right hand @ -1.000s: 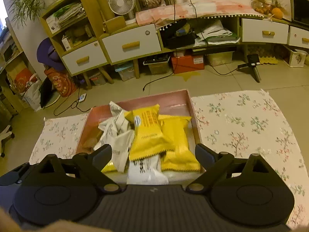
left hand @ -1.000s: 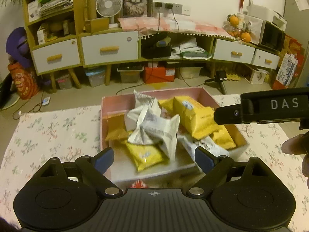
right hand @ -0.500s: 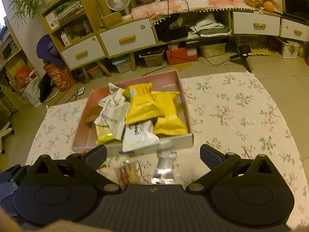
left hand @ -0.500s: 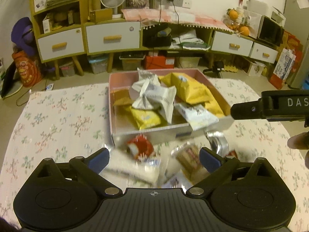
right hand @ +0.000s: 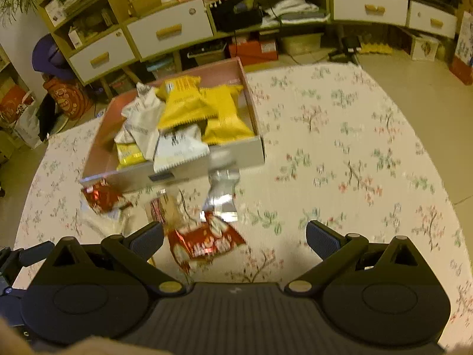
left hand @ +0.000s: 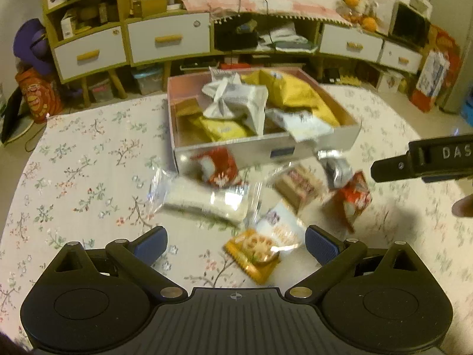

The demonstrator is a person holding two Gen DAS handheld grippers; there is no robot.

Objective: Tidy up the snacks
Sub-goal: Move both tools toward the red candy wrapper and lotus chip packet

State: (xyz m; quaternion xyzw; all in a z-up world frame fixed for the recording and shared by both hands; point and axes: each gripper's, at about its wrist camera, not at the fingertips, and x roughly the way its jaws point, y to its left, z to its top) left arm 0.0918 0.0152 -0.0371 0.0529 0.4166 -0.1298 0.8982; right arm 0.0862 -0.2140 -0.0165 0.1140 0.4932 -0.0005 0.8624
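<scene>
So I've got 2 claws going here, both tilted down at the table with the flowery cloth point(left hand: 74, 177). My left gripper point(left hand: 236, 244) has its jaws spread wide with nothing pinched between them; they've just been opening up that last bit. Same deal with my right gripper point(right hand: 235, 236): jaws wide, just finished opening, not gripping anything, though a red packet point(right hand: 204, 244) lies on the cloth under the gap, closer to the left finger.

The box point(left hand: 325, 145) with the pink inside sits in the middle of the table, already stuffed with snacks: a couple of big yellow bags point(left hand: 295, 97), some white-grey crumpled packs point(left hand: 236, 100), a smaller yellow pack point(left hand: 224, 128), and a white pack point(left hand: 307, 125) hanging over the front wall.

Loose stuff is scattered on the cloth in front of the box. From the left camera I see a long clear pack with white contents point(left hand: 204, 201), a red pack point(left hand: 217, 167) right up against the box wall, a brownish pack point(left hand: 298, 186), a silver pouch point(left hand: 335, 168), another red pack point(left hand: 353, 199) beside it, and an orange pack point(left hand: 254, 251) nearest my left fingers. It's all kinda blurry so I can't read any labels.

My right claw pokes into the left view from the right edge.
</scene>
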